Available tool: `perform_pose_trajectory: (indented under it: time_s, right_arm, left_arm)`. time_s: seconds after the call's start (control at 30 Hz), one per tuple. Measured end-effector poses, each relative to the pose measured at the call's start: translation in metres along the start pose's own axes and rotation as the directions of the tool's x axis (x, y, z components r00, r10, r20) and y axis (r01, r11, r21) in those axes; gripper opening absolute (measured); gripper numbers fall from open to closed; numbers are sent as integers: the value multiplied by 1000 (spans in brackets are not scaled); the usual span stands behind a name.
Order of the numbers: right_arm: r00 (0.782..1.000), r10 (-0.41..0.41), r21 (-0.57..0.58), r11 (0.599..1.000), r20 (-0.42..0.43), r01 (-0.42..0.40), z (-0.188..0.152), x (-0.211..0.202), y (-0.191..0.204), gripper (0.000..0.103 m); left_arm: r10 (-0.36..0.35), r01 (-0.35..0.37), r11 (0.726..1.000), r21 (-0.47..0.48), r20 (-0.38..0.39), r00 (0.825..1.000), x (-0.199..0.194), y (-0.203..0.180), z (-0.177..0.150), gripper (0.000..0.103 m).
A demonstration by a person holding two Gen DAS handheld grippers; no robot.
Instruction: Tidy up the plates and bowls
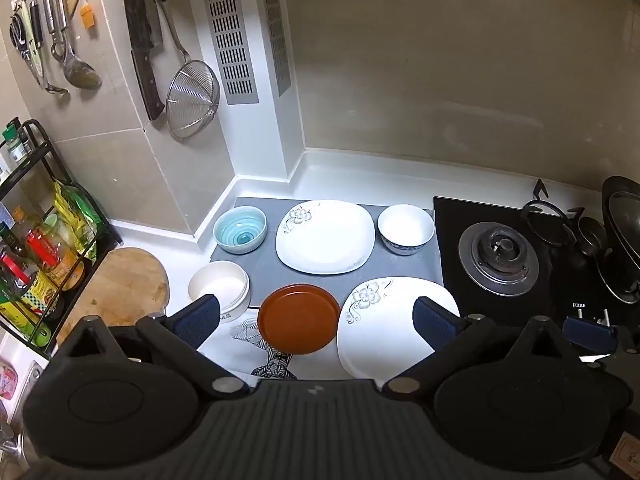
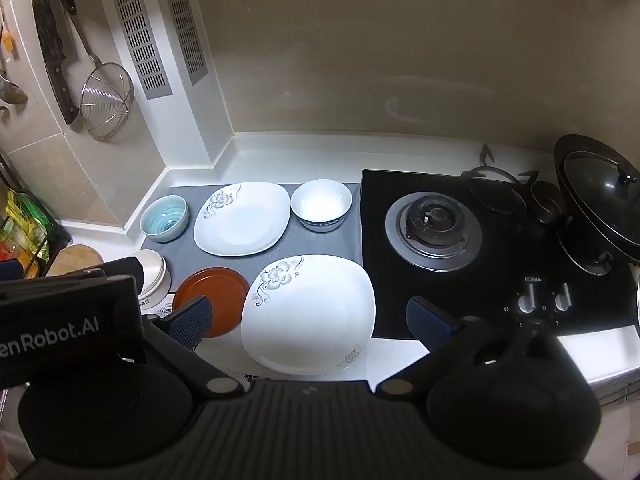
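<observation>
White kitchen counter, a grey mat (image 1: 264,272) at its back, lies under both tongs. Left gripper (image 1: 318,322) hangs wide and empty over the brown plate (image 1: 299,316); right gripper (image 2: 310,322) hangs wide and empty over the near flowered plate (image 2: 308,312). Nothing seems stacked yet. Next likely: nip a rim and lift. Farther back sit a second flowered plate (image 1: 325,236), teal bowl (image 1: 240,229), white bowl (image 1: 406,229), and to the left a cream bowl (image 1: 219,286); a gas hob (image 2: 436,220) stands at right.

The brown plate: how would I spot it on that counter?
Start at the black gas stove and look left to the grey mat. At its near edge a round brown plate sits between a cream bowl and a white flowered plate. It is the only dark dish.
</observation>
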State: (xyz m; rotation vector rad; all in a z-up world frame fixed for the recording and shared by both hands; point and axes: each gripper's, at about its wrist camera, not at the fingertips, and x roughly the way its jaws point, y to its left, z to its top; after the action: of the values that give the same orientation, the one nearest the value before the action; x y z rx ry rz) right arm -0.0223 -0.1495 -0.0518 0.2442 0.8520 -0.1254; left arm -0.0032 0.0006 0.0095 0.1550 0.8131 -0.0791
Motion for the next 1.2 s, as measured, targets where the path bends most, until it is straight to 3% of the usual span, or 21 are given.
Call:
perform_pose_trajectory:
  time_s: [1.2]
  right_arm:
    - [1000,16,1,1000,-21,-16,-19,-11,0,103]
  left_arm:
    - [33,-33,999,-9,0,999,-8,-3,-24,103]
